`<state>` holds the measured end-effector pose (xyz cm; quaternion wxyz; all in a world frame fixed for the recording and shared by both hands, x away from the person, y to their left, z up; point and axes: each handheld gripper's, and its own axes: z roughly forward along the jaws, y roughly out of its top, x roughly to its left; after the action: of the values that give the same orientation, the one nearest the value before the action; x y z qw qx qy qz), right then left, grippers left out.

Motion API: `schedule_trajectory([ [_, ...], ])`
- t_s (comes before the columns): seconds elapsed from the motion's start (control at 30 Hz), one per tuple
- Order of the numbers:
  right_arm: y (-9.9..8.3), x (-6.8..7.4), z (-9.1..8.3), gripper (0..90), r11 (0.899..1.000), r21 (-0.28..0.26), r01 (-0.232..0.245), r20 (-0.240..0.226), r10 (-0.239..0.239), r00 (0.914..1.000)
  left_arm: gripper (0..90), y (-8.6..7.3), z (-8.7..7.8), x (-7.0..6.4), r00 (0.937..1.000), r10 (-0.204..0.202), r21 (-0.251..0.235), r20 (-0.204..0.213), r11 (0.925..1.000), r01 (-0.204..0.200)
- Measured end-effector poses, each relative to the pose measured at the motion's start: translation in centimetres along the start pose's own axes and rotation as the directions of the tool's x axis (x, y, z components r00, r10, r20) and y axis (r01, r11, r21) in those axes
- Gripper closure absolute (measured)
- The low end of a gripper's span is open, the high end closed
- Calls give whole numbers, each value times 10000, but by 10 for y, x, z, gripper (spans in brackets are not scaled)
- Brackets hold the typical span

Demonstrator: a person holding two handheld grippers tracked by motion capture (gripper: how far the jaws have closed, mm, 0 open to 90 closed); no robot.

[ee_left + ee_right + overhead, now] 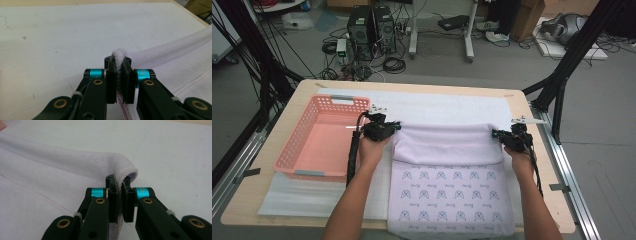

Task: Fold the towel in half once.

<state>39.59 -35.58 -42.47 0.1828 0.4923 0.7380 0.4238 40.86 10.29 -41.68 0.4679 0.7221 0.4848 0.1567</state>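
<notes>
**Both grippers clamp the folded towel**

Left gripper [396, 126] and right gripper [495, 133] each pinch a corner of the lilac towel [447, 145], hiding its edge. Its near end runs out of the high view. Patterned underside shows; it lies beside the pink basket [297, 145].

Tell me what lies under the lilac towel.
The towel lies on a white mat covering the wooden table; its patterned part shows below the folded-over flap. Both grippers pinch the fold's corners. Whatever sits beneath the cloth is covered.
</notes>
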Motion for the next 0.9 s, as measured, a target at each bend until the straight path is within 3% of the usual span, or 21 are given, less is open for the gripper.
schedule_trajectory([
  [0.07,-1,1,3,841,10000,27,10,109,-10,9999,758,-2,2,-1,9999,-72,142,85,9999,70],
  [0.13,-2,1,4,691,9997,23,-236,232,235,9995,624,-3,2,-3,9996,-117,138,243,9998,114],
  [0.2,-2,-3,2,626,9973,-93,-731,63,732,9973,555,-4,1,-7,9986,-208,75,477,9998,205],
  [0.27,-2,-4,-2,591,9952,-48,-979,-92,978,9952,540,-7,-1,-10,9978,-180,0,643,9998,181],
  [0.37,-1,-1,-9,591,9964,96,-841,-187,842,9963,539,-16,-3,-13,9966,-140,181,813,9998,126],
  [0.43,0,2,-13,590,9973,245,-693,-255,699,9972,505,-20,-3,-15,9954,-109,771,952,9970,35],
  [0.47,0,4,-15,590,9975,313,-635,-327,646,9974,498,-22,-5,-17,9952,40,823,975,9965,-121],
  [0.53,-1,8,-17,591,9973,591,-443,-384,466,9982,544,-30,-9,-20,9954,73,438,959,9990,-116],
  [0.63,-8,11,-16,608,9942,1057,-216,-348,254,9991,590,-38,-10,-20,9948,-31,1018,1019,9948,-74],
  [0.7,-13,12,-16,663,9912,1310,-169,-289,209,9994,770,-45,-12,-22,9946,173,1219,1027,9921,-298],
  [0.73,-16,13,-16,683,9909,1338,-115,-264,152,9995,816,-47,-12,-23,9947,306,1348,980,9899,-437],
  [0.8,-20,13,-16,802,9870,1609,2,-154,23,9999,846,-49,-14,-26,9941,355,1473,1023,9878,-504],
  [0.9,-25,15,-20,851,9851,1713,125,-295,-76,9995,853,-46,-20,-30,9919,657,1308,1089,9882,-798],
])
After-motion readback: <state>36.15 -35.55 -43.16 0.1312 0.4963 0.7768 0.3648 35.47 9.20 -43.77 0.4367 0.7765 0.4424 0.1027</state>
